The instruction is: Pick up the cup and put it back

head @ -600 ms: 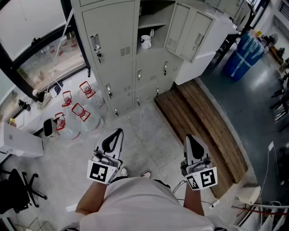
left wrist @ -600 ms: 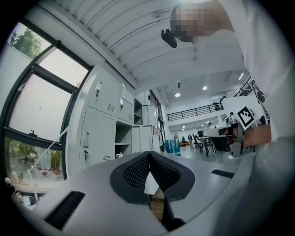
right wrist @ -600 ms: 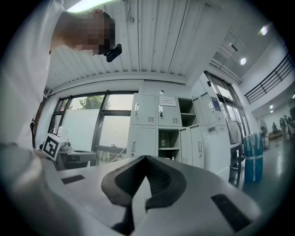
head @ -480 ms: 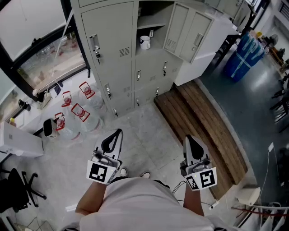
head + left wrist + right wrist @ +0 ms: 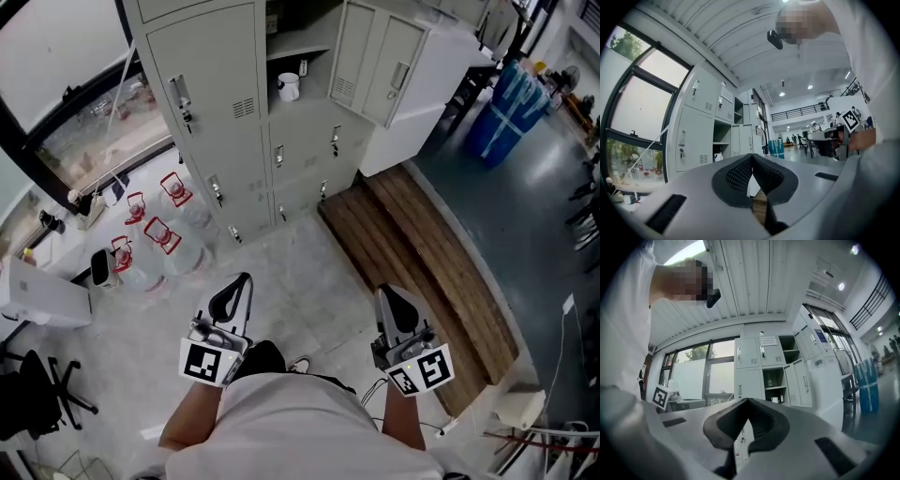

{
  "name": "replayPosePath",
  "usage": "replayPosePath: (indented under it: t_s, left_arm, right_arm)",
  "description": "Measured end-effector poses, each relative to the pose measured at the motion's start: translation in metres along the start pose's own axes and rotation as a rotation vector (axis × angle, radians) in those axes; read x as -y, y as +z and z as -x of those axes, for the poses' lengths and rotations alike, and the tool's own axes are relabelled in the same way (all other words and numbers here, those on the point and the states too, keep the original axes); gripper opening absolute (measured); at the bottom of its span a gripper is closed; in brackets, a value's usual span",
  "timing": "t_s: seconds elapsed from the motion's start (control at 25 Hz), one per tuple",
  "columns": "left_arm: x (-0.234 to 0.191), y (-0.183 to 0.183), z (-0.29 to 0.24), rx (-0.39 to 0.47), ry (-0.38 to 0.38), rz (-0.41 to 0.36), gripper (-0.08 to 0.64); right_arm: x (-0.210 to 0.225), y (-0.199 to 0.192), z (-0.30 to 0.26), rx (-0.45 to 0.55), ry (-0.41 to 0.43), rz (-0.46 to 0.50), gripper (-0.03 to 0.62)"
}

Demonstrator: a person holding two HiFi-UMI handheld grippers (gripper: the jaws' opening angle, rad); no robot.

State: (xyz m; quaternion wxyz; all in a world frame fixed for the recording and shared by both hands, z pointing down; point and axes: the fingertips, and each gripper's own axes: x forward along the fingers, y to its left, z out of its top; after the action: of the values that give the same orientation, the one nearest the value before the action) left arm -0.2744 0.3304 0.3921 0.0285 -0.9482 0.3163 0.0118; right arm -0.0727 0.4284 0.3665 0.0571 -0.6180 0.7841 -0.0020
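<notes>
- We found the left gripper (image 5: 236,286) and right gripper (image 5: 388,298) held level, jaws closed together, gripping nothing
- We noted the cup (image 5: 288,86) upright, mouth upward, on the open locker shelf (image 5: 311,84), well apart

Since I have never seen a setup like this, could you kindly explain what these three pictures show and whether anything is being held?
There is no robot here: a person holds a gripper in each hand. The head view looks down from a camera on the person's head and shows the left gripper and the right gripper. The other two pictures come from cameras riding on each gripper, looking along its jaws. Both grippers are shut and hold nothing. Ahead stand grey lockers; a white cup sits inside an open one. Water jugs stand at the left, and a wooden platform lies at the right.
</notes>
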Motion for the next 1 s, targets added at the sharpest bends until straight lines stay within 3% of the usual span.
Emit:
replayPosePath:
  t_s: [0.28, 0.56, 1.0]
  left_arm:
    - [-0.004, -0.015, -0.028, -0.016, -0.004, 0.032, 0.021]
    - [-0.012, -0.036, -0.105, -0.007, -0.07, 0.077, 0.021]
    - [-0.118, -0.047, -0.264, -0.032, -0.104, 0.093, 0.021]
  right_arm:
    - [0.02, -0.015, -0.007, -0.049, 0.001, -0.007, 0.017]
    - [0.062, -0.03, -0.041, -0.115, -0.004, 0.003, 0.017]
    - [0.137, -0.04, -0.217, -0.195, 0.066, -0.028, 0.017]
